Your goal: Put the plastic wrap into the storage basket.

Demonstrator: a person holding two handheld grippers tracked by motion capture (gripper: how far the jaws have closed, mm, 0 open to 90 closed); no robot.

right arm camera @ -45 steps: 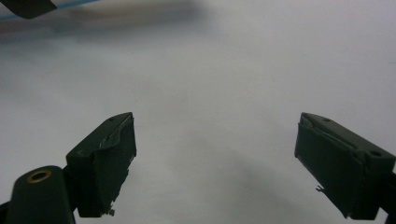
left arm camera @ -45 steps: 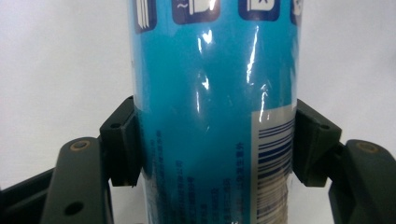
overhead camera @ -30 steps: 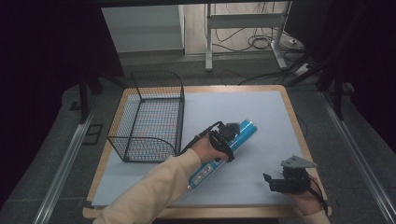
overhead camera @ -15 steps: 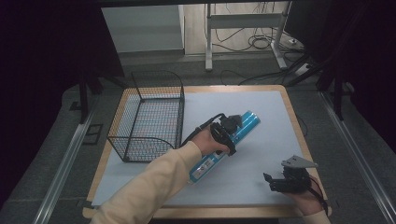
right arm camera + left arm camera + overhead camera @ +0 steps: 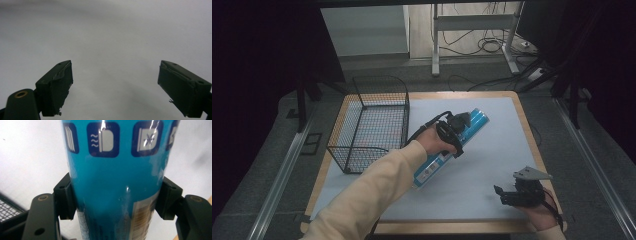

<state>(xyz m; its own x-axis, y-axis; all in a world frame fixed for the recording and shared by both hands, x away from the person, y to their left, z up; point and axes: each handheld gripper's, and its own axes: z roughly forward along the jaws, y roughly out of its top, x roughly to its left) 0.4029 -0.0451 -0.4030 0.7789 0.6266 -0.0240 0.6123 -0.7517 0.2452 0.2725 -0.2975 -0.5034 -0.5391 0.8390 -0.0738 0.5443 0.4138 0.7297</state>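
A long blue tube (image 5: 468,125) with white label panels lies slantwise over the middle of the white mat (image 5: 492,150). My left gripper (image 5: 453,134) is shut on it around its upper half. In the left gripper view the blue tube (image 5: 115,177) fills the space between the two jaws, with both pads (image 5: 65,195) pressed against its sides. My right gripper (image 5: 507,194) rests low near the front right corner, open, with nothing between its fingers (image 5: 56,87) but bare mat.
A black wire basket (image 5: 368,125) stands on the left part of the mat, close to the left arm's sleeve (image 5: 377,185); a corner of the basket (image 5: 7,210) shows beside the left jaw. The wooden table edge (image 5: 532,135) frames the mat.
The left gripper has carried the blue tube a little toward the far side of the table, its far end rising in the view. The right gripper has stayed put.
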